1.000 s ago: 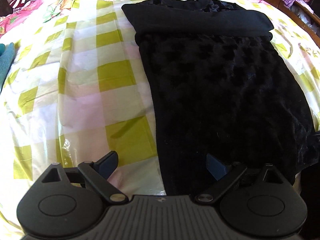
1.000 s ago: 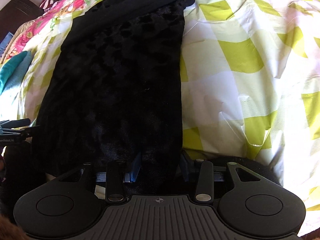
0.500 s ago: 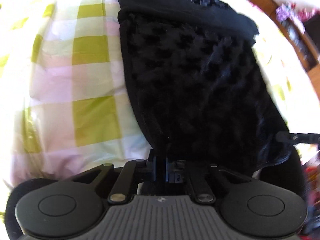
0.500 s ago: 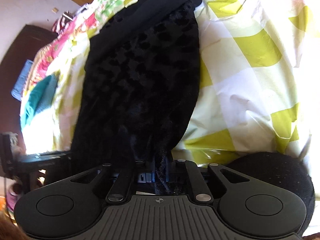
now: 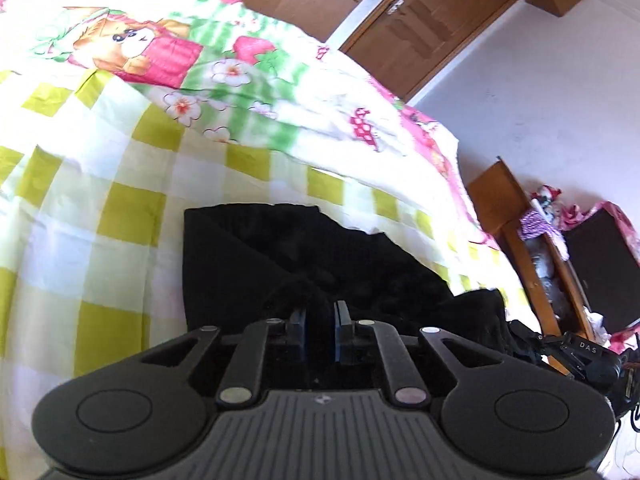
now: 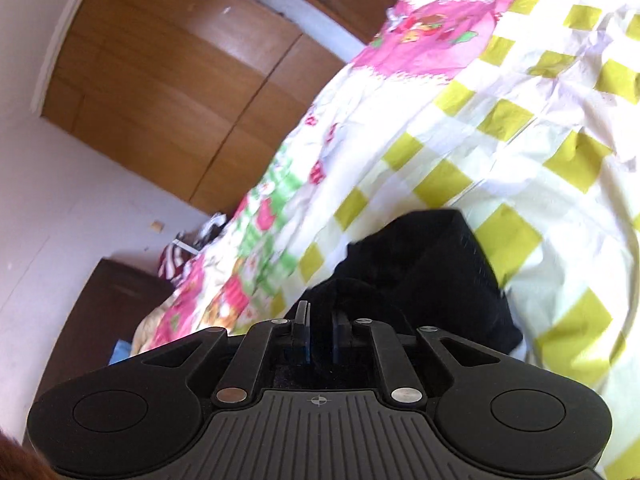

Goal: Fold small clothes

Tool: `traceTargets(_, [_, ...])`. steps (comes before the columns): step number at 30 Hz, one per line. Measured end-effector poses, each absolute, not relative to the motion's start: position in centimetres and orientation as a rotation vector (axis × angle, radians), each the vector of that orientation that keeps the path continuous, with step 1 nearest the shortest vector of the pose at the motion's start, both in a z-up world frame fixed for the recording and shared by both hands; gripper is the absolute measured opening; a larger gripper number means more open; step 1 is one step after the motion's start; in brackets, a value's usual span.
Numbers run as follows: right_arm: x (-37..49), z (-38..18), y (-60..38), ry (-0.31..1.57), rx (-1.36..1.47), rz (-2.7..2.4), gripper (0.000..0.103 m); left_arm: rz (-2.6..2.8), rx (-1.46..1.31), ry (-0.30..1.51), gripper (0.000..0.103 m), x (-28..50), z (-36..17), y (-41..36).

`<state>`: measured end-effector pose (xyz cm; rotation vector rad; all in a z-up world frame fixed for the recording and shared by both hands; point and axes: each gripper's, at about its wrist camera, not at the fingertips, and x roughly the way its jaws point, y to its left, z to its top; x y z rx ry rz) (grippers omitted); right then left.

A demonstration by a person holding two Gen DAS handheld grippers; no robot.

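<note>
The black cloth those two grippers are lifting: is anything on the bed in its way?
Nothing visible. The black cloth is pinched in both the left gripper and right gripper, and the checked sheet ahead shows only bedding.

Both wrist cams close, sharing black garment [image 5: 248, 256] [image 6: 432, 264].

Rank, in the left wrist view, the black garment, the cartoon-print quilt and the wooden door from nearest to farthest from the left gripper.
1. Black garment: pinched in the left gripper, dead ahead.
2. Cartoon-print quilt: beyond the garment, across the bed's far side.
3. Wooden door: upper right, past the bed.
</note>
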<state>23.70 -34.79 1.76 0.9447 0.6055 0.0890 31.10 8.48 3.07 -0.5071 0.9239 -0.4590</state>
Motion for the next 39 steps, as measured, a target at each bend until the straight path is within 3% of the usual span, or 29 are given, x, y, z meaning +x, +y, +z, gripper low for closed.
traceTargets(6, [26.7,-0.2,-34.2,0.632,0.804,0.004,0.042,-0.386,-0.487,0.937,0.044,31.9,-0.2,8.8])
traceTargets(8, [25.9,-0.4,-34.0,0.606,0.747,-0.008,0.045,-0.344,-0.524,0.927,0.066,32.0,-0.7,9.5])
traceTargets(12, [25.4,0.1,-33.2,0.591,0.607,-0.007,0.055,-0.291,-0.538,0.899,0.067,32.6,-0.2,10.8])
traceTargets(20, [27.8,2.2,-33.3,0.506,0.668,0.050,0.057,-0.239,-0.345,0.685,0.068,30.9,4.7,9.5])
traceTargets(24, [26.8,2.2,-33.2,0.489,0.576,0.022,0.060,-0.265,-0.242,0.702,0.072,29.9,4.2,7.9])
traceTargets(32, [25.7,-2.0,-31.7,0.663,0.336,-0.045,0.060,-0.290,-0.178,0.922,0.073,29.2,-2.8,4.7])
traceTargets(36, [26.8,-3.4,-31.0,0.683,0.273,-0.067,0.059,-0.278,-0.165,0.900,0.075,28.4,-3.0,4.3])
traceTargets(37, [27.0,-3.4,-30.9,0.681,0.278,-0.072,0.045,-0.275,-0.176,0.904,0.075,28.4,-2.9,4.5])
traceTargets(39, [27.1,-3.0,-30.5,0.671,0.275,-0.066,0.028,-0.274,-0.193,0.908,0.075,28.3,-2.9,4.7])
